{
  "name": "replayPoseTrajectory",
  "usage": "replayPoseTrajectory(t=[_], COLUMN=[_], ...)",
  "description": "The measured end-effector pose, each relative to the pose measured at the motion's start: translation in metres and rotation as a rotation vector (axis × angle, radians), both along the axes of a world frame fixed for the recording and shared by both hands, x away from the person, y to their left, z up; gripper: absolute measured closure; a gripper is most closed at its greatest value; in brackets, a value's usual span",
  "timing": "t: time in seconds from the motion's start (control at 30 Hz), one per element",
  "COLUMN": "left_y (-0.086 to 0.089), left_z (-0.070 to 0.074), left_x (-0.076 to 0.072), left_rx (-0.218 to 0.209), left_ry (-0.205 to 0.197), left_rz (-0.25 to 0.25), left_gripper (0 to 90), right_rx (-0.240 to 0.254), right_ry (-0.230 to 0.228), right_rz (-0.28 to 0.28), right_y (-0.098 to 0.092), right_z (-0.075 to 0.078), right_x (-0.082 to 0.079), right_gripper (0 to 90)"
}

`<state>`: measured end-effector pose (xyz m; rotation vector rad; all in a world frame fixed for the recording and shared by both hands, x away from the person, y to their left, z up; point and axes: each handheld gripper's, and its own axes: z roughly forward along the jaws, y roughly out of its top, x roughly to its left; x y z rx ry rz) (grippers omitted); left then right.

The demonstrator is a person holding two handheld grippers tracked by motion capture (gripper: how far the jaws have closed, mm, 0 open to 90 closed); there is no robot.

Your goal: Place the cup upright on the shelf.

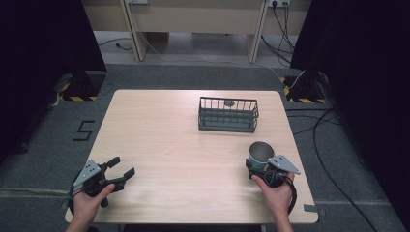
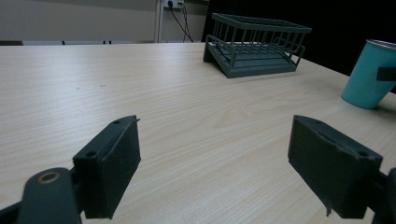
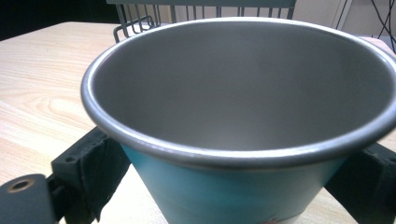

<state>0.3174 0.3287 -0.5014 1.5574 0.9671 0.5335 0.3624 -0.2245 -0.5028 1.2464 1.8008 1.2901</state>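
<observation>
R gripper (image 1: 258, 166) on teal cup (image 1: 260, 153) — L gripper (image 1: 119, 172) idle.
R jaws clamp the upright cup's sides, table (image 1: 169, 145) front-right, near wire rack (image 1: 228, 114). L jaws wide apart, nothing btw them.

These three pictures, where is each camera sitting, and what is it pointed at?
High view: above the person's side, looking forward and down on the table; both hands hold a left gripper and right gripper.
Left gripper view: low over the wood, between its wide-apart jaws, toward the wire basket and teal cup.
Right gripper view: close behind the cup, whose sides its jaws flank.
All three share the cup and basket.
</observation>
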Motion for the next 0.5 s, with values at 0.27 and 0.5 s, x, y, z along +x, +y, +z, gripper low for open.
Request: replayPoseTrajectory(t=[0.27,0.5], left_y=[-0.0004,-0.0005], left_z=[0.0000,0.0001], left_x=[0.0000,0.0000], left_rx=[-0.001,-0.001], left_ry=[0.000,0.000], left_rz=[-0.002,-0.003], left_gripper=[16.3,16.3], right_rx=[-0.004,-0.001], right_ry=[-0.017,-0.020], right_rz=[0.000,0.001], right_y=[-0.0002,0.0006], right_z=[-0.0002,-0.0006], right_x=[0.0001,-0.0002], right_gripper=[15.2,16.8])
